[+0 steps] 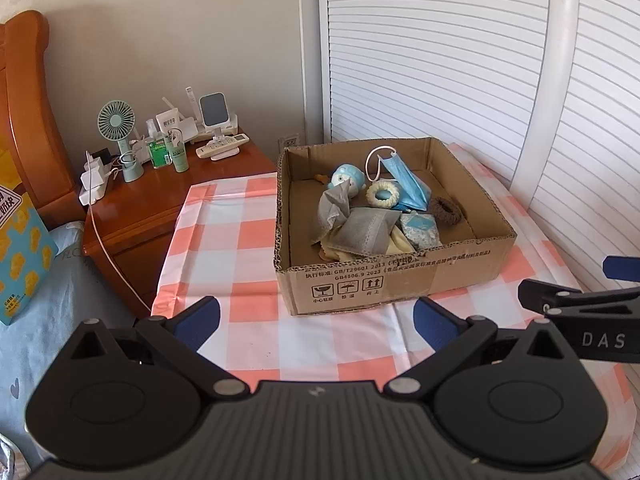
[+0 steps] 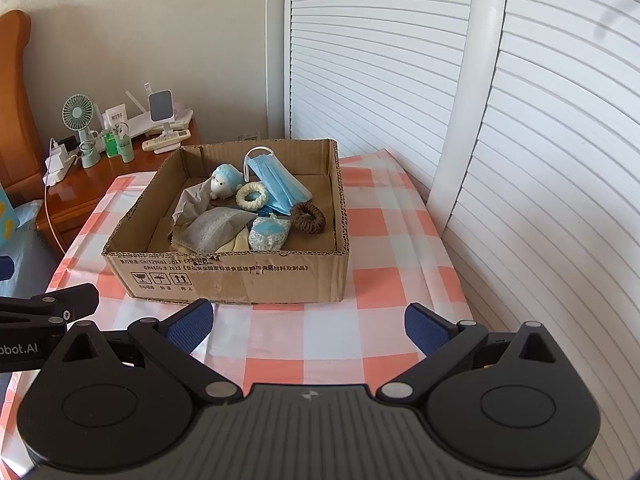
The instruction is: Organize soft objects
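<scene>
An open cardboard box (image 1: 384, 280) (image 2: 240, 276) stands on the checked tablecloth (image 1: 248, 240) (image 2: 384, 240). Inside lie a blue face mask (image 1: 404, 178) (image 2: 276, 182), a small plush doll with a blue cap (image 1: 348, 178) (image 2: 225, 184), a cream scrunchie (image 1: 383, 194) (image 2: 251, 196), a brown scrunchie (image 1: 446, 210) (image 2: 308, 218), grey pouches (image 1: 366, 232) (image 2: 216, 228), a floral blue pouch (image 1: 420, 230) (image 2: 268, 234) and a yellow cloth (image 1: 400, 244) (image 2: 236, 244). My left gripper (image 1: 316, 320) is open just short of the box's near wall, empty. My right gripper (image 2: 308, 322) is open beside it, also empty.
A wooden nightstand (image 1: 160, 200) (image 2: 76, 196) at the left carries a small fan (image 1: 118, 128) (image 2: 78, 116), green bottles (image 1: 160, 152), chargers and a remote. White louvred doors (image 1: 440, 60) (image 2: 380, 60) stand behind the table. Bedding (image 1: 48, 300) and a yellow-blue box (image 1: 20, 256) lie at far left.
</scene>
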Motion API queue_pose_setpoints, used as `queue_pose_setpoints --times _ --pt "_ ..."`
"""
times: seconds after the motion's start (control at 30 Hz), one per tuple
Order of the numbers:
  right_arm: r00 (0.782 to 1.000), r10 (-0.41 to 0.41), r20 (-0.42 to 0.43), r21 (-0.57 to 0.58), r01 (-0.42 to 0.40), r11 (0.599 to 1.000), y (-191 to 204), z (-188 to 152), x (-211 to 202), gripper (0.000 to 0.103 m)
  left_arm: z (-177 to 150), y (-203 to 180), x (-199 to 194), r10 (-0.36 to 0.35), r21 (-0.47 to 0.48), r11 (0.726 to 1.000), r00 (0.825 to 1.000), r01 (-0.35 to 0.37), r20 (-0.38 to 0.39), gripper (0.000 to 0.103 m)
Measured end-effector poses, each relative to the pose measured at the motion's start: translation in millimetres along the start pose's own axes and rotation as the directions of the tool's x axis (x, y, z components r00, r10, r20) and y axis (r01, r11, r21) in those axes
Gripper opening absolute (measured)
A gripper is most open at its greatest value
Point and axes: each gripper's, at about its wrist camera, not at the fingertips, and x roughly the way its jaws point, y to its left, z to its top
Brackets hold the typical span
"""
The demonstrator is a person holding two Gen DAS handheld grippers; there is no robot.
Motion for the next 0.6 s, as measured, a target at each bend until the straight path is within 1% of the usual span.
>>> queue_pose_setpoints --times 0.6 --pt "1.0 -0.006 0.01 -0.006 0.006 1.0 1.6 -0.7 -4.2 0.103 -1.3 -1.8 -1.3 -0.004 0.0 1.0 1.0 0.004 -0.002 0.102"
